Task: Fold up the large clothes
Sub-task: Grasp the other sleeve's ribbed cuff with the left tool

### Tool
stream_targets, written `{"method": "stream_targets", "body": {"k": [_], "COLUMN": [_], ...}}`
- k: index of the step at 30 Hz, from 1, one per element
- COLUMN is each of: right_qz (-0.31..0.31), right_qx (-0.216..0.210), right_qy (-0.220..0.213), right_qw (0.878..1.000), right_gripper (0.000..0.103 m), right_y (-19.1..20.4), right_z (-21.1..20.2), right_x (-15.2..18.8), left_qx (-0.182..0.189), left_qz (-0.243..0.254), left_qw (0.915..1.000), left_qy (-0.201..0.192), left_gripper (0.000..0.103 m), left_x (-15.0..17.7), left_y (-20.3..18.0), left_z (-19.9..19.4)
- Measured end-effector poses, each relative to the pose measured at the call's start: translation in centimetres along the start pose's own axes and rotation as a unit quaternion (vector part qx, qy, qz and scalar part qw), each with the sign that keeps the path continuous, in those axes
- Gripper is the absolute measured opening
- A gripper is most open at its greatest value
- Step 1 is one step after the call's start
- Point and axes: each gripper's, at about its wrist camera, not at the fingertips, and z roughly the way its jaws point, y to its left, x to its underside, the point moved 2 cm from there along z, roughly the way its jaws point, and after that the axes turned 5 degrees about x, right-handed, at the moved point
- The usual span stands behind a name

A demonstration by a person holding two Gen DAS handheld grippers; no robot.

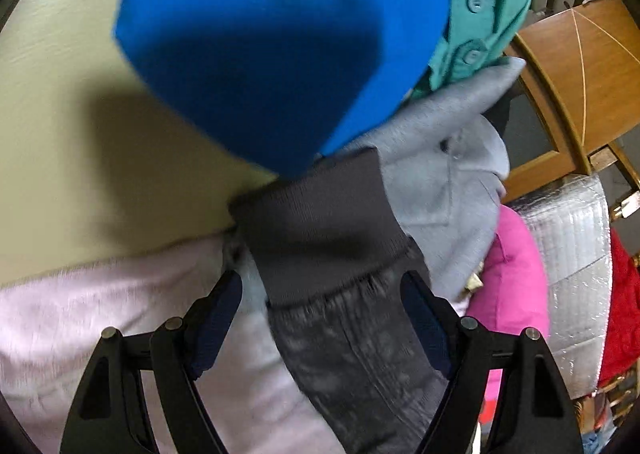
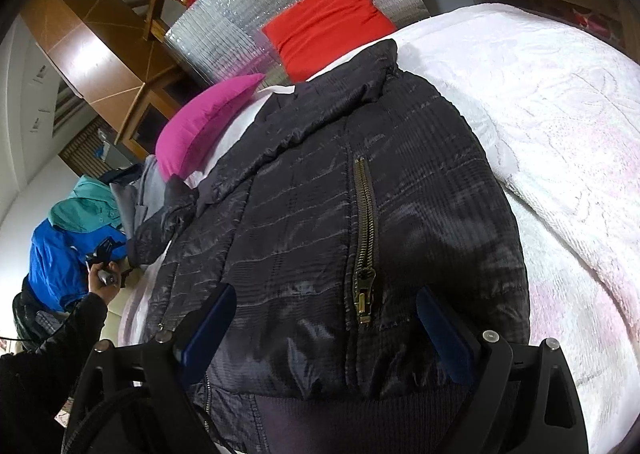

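Both grippers gape open over the black jacket (image 2: 340, 214) on the bed (image 2: 560, 114): left gripper (image 1: 322, 294) astride its cuff (image 1: 320, 222), right gripper (image 2: 326, 306) above its hem.

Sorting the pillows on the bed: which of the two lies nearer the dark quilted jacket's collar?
The pink pillow, lying right beside the dark quilted jacket at its collar. The red pillow sits farther back against the silver foil sheet.

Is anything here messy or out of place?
Yes: a loose heap of clothes, blue garment, teal shirt and grey top, is bunched unfolded at the bed's edge, beside the black jacket spread flat.
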Motion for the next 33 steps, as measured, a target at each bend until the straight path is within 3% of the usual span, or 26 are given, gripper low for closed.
{"method": "stream_targets", "body": {"k": [1, 3, 6, 7, 8, 11, 15, 19, 20, 21, 23, 25, 28, 33], "right_qz": [-0.001, -0.002, -0.002, -0.002, -0.002, 0.0, 0.003, 0.007, 0.008, 0.01, 0.015, 0.019, 0.021, 0.014], "right_qx": [0.001, 0.002, 0.003, 0.003, 0.002, -0.001, -0.011, -0.029, -0.032, -0.037, -0.045, -0.05, -0.049, -0.031], "right_qy": [0.0, 0.001, 0.001, 0.001, 0.001, 0.0, -0.005, -0.012, -0.013, -0.015, -0.018, -0.021, -0.02, -0.012], "right_qw": [1.0, 1.0, 1.0, 1.0, 1.0, 1.0, 1.0, 1.0, 0.999, 0.999, 0.999, 0.998, 0.998, 0.999], "right_gripper": [0.094, 0.094, 0.094, 0.094, 0.094, 0.094, 0.094, 0.094, 0.094, 0.094, 0.094, 0.094, 0.094, 0.094], "right_y": [0.0, 0.1, 0.1, 0.1, 0.1, 0.1, 0.0, -0.3, -0.4, -0.5, -0.7, -0.9, -0.9, -0.5], "right_z": [0.1, 0.2, 0.3, 0.3, 0.3, 0.2, -0.1, -0.9, -1.1, -1.3, -1.7, -1.9, -2.0, -1.2], "right_x": [0.0, -0.1, -0.2, -0.1, -0.1, -0.2, -0.1, 0.1, 0.2, 0.2, 0.3, 0.4, 0.3, 0.1], "left_qx": [-0.003, -0.01, -0.033, -0.043, -0.048, -0.053, -0.035, -0.024, -0.018, -0.017, -0.038, -0.056, -0.062, -0.066], "left_qz": [0.004, 0.003, 0.008, 0.016, 0.028, 0.071, 0.146, 0.164, 0.163, 0.161, 0.16, 0.165, 0.154, 0.123], "left_qw": [1.0, 0.9999, 0.9993, 0.9989, 0.9984, 0.9961, 0.9883, 0.9843, 0.9847, 0.9854, 0.9852, 0.983, 0.9857, 0.9901], "left_qy": [-0.003, -0.003, 0.013, 0.013, 0.01, 0.001, -0.024, -0.06, -0.06, -0.052, -0.05, -0.059, -0.029, -0.016], "left_gripper": [0.08, 0.062, 0.012, 0.003, 0.0, 0.0, 0.0, 0.0, 0.012, 0.044, 0.079, 0.079, 0.078, 0.078], "left_x": [-0.3, -0.9, -1.7, -1.9, -2.0, -1.8, -1.2, -1.3, -1.3, -1.1, -0.7, 0.0, 1.2, 0.9], "left_y": [0.1, 0.5, 1.1, 1.1, 1.0, -0.4, -5.0, -8.4, -8.6, -8.5, -8.0, -7.0, -5.1, -3.1], "left_z": [0.3, 1.0, 2.1, 2.1, 1.9, 0.4, -3.4, -7.8, -8.6, -8.9, -9.0, -8.8, -7.0, -3.8]}}
